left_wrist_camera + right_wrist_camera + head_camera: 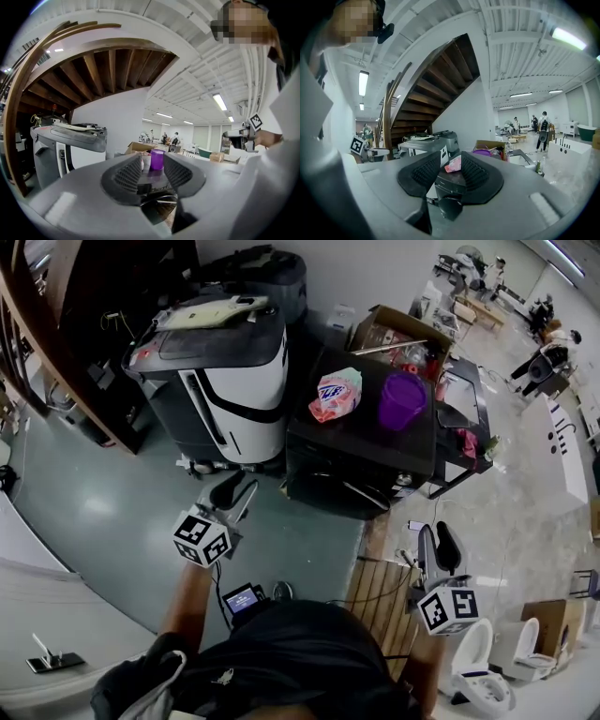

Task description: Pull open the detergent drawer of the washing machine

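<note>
A squat black washing machine (367, 448) stands on the floor a little ahead of the person, its right side hard by a grey-and-white wheeled cleaning machine (246, 381) and an open brown cardboard box (394, 322) behind its back edge. On its flat top a pink plastic detergent pouch (336, 395) lies near the left edge, and a translucent purple plastic cup (401, 400) stands upright towards the right edge, apart from the pouch. I cannot pick out the detergent drawer on the dark front. In the right gripper view, only a black front panel shows below the pouch. The left gripper (234, 495) is held out level over the grey-green floor, short of the washer's front left corner and touching nothing. Its jaws are drawn in to a slim gap with nothing gripped. The right gripper (438, 542) hangs off the front right corner, well apart from the left one. Its jaws are pulled in just as narrowly and are also empty. A white ceramic toilet (483, 673) sits on the pale floor to the person's right.
</note>
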The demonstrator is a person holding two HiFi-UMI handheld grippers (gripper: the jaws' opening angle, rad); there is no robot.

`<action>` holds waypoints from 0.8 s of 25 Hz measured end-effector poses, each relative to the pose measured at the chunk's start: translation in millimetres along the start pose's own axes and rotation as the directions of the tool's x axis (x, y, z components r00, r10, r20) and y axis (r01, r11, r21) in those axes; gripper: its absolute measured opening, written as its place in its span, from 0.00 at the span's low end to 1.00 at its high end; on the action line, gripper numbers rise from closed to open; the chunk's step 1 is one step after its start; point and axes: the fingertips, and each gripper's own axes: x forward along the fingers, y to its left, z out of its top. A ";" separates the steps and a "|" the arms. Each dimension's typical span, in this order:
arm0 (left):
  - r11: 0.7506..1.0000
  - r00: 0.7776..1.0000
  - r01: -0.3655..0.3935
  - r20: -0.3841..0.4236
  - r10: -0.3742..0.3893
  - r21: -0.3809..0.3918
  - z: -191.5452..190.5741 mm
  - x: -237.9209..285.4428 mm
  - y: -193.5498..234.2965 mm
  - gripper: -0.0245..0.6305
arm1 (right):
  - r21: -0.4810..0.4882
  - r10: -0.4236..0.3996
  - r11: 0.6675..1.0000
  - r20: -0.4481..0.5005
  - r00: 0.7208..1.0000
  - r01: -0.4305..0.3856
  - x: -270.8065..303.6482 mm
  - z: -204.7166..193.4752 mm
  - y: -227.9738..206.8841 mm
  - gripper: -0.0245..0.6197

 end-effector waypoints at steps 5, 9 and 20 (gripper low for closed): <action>1.000 1.000 0.003 0.006 -0.002 -0.017 -3.4 -1.5 11.3 0.32 | -0.012 -0.006 1.000 -0.018 1.000 0.006 7.6 -2.3 8.7 0.22; 1.000 1.000 -0.006 0.003 0.006 -0.021 -5.1 -2.8 15.6 0.32 | -0.014 -0.004 1.000 -0.014 1.000 0.003 15.0 1.5 8.9 0.22; 0.995 0.995 -0.099 0.018 0.099 -0.007 7.2 -1.4 9.5 0.32 | -0.004 0.089 0.996 0.006 0.996 -0.089 43.4 13.0 -12.6 0.22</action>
